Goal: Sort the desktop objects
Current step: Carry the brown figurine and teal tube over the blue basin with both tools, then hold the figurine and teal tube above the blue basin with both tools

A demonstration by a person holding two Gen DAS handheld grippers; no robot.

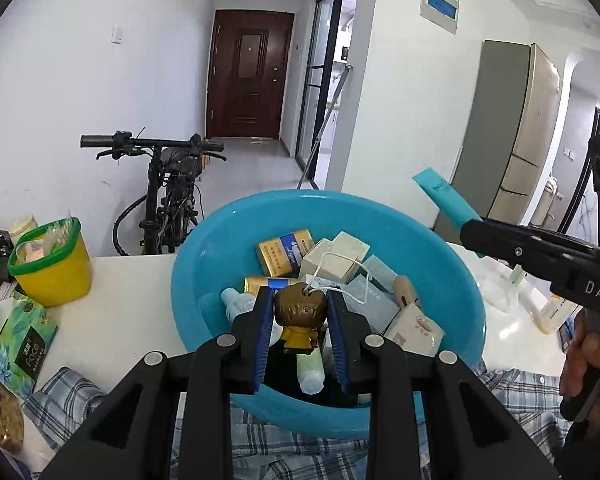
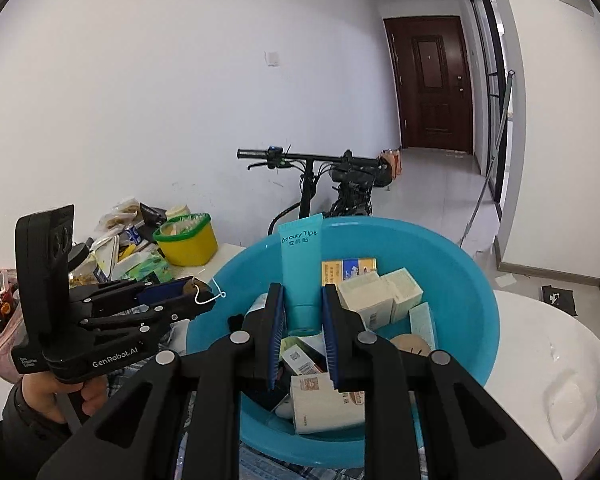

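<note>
My left gripper (image 1: 300,308) is shut on a small figurine (image 1: 300,312) with a big brown head, a yellow body and a white string loop, held over the blue basin (image 1: 204,248). My right gripper (image 2: 303,300) is shut on a teal tube (image 2: 302,268) labelled Beauty Tips, upright, cap end between the pads, above the same basin (image 2: 468,280). The basin holds several boxes, small bottles and a gold pack (image 1: 284,250). In the left wrist view the right gripper (image 1: 472,228) enters from the right with the tube (image 1: 444,196). The right wrist view shows the left gripper (image 2: 204,294) at the left.
A yellow tub with a green rim (image 1: 52,264) stands left of the basin beside a green tissue pack (image 1: 20,344) and snack clutter. A plaid cloth (image 1: 72,396) lies under the basin on the white table (image 1: 128,288). A bicycle (image 1: 172,192) stands behind. A hand (image 2: 56,396) grips the left tool.
</note>
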